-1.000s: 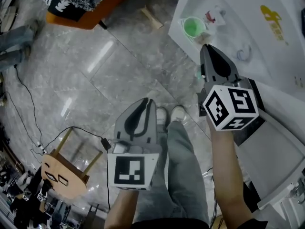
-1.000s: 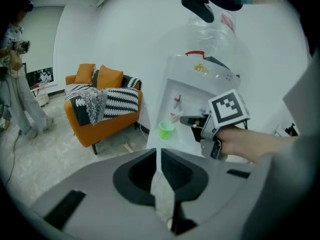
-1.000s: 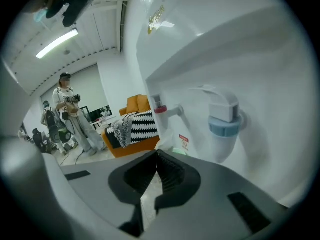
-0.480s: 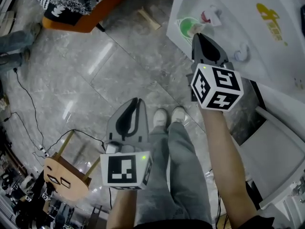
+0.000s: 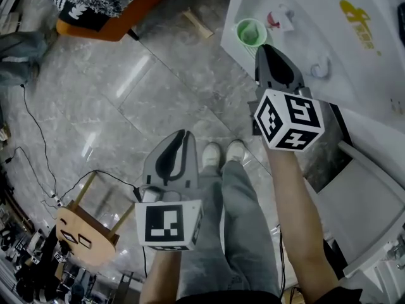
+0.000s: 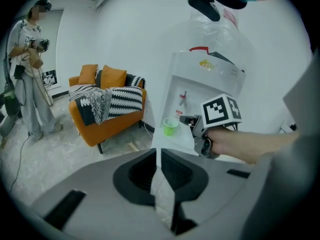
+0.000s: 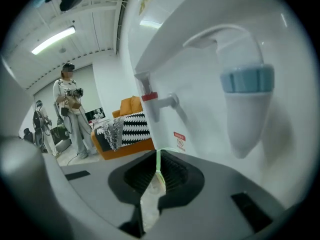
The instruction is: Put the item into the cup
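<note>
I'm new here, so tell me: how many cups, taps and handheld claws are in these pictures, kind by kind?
Cups: 1, the green plastic cup
Taps: 2, the red-collared white tap and the blue-banded white tap
Claws: 2, the left claw and the right claw
Total: 5

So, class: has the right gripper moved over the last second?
Yes. In the head view the right gripper has moved up and left towards the green cup. Its tip is now right beside the cup's rim.
</note>
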Motion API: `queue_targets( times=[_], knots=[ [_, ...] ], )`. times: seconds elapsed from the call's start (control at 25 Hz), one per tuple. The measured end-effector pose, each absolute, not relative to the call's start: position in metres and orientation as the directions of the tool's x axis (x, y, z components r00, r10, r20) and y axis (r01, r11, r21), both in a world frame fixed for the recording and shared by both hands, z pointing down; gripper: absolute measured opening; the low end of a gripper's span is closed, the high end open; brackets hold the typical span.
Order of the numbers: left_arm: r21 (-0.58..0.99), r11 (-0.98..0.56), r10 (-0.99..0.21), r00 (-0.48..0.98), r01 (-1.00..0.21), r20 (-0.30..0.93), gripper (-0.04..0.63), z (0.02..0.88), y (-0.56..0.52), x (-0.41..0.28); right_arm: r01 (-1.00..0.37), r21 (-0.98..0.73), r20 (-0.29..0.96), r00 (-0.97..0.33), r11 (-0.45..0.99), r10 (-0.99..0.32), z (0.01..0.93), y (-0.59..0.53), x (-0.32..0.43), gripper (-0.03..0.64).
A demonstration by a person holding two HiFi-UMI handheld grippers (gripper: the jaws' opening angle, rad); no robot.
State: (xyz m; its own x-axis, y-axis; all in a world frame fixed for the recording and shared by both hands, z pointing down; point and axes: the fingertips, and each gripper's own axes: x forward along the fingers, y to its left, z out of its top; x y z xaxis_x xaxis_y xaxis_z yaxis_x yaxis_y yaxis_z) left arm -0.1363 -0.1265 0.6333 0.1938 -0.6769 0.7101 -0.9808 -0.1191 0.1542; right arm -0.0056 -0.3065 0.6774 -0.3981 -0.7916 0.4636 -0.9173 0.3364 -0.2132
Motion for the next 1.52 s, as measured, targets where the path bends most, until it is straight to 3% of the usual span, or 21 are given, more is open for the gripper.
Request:
queue_targets(
  times=[0.48, 1.16, 1.52],
  knots=[
    [0.114, -0.197, -0.684, 0.22, -0.974, 0.696, 0.034, 0.626, -0.12, -0.12, -0.879, -0.102, 0.449, -0.458, 0.465, -0.768, 0.651, -0.253, -0.007, 0.015],
    [0.114, -0.26, -0.715, 0.27, -0.959, 0.645, 0.034, 0.604, -0.109, -0.084, -0.78, -0.232, 0.455, -0.616, 0.582, -0.644, 0.632, -0.143, -0.024, 0.015],
    [0.129, -0.276, -0.735, 0.295, -0.953, 0.61, 0.034, 0.546, -0.089, -0.069, -0.786, -0.206, 0.397, -0.611, 0.582, -0.685, 0.561, -0.128, -0.023, 0.014]
  ],
)
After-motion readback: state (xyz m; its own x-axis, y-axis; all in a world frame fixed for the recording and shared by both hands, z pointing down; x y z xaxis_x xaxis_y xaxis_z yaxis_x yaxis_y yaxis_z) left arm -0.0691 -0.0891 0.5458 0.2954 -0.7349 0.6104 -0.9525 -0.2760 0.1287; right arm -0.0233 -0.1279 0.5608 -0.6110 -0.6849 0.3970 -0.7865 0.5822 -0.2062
